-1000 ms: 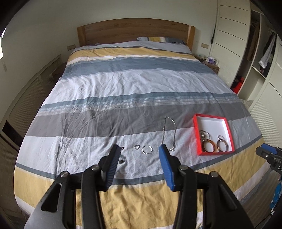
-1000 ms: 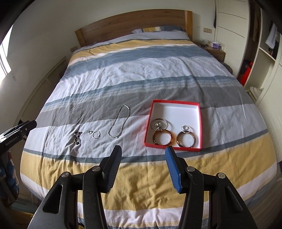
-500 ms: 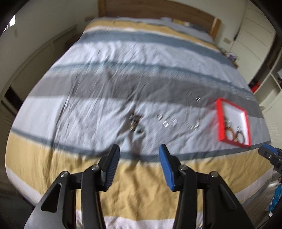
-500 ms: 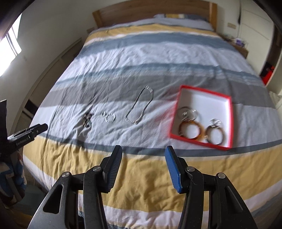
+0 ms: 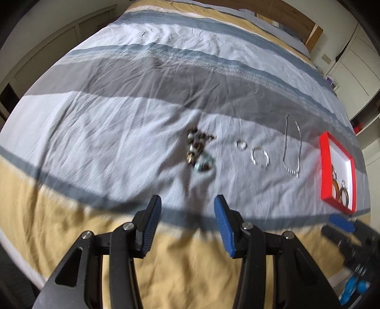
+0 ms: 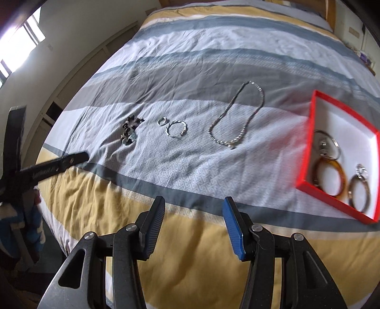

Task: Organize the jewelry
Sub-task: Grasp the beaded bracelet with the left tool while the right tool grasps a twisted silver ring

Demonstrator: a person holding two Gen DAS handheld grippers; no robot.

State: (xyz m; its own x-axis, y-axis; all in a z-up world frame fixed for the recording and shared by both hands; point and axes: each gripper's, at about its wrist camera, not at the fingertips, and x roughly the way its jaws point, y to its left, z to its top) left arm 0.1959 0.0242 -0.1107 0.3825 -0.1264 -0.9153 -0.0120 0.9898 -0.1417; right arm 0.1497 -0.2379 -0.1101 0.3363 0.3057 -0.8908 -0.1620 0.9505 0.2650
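Observation:
Jewelry lies in a row on the striped bed cover. From left: a dark beaded bracelet [image 5: 198, 151] [image 6: 130, 129], a small silver ring [image 5: 241, 145] [image 6: 162, 121], a silver bangle [image 5: 260, 156] [image 6: 176, 128], and a silver chain necklace [image 5: 291, 147] [image 6: 239, 114]. A red box [image 5: 323, 166] [image 6: 308, 140] with white lining at the right holds several bangles [image 6: 331, 177]. My left gripper [image 5: 187, 209] hovers open short of the beaded bracelet. My right gripper [image 6: 193, 209] hovers open short of the necklace, nothing between its fingers.
The bed's near edge runs below both grippers, with yellow and grey stripes [image 6: 190, 190]. The wooden headboard [image 5: 296, 14] is far back. Wardrobes [image 5: 351, 66] stand at the right. The other gripper's body shows at the left [image 6: 47, 168] of the right wrist view.
Both grippers have come down and tilted toward the bed, so the jewelry looms larger. The left view shifted toward the beaded bracelet. Jaw gaps are unchanged.

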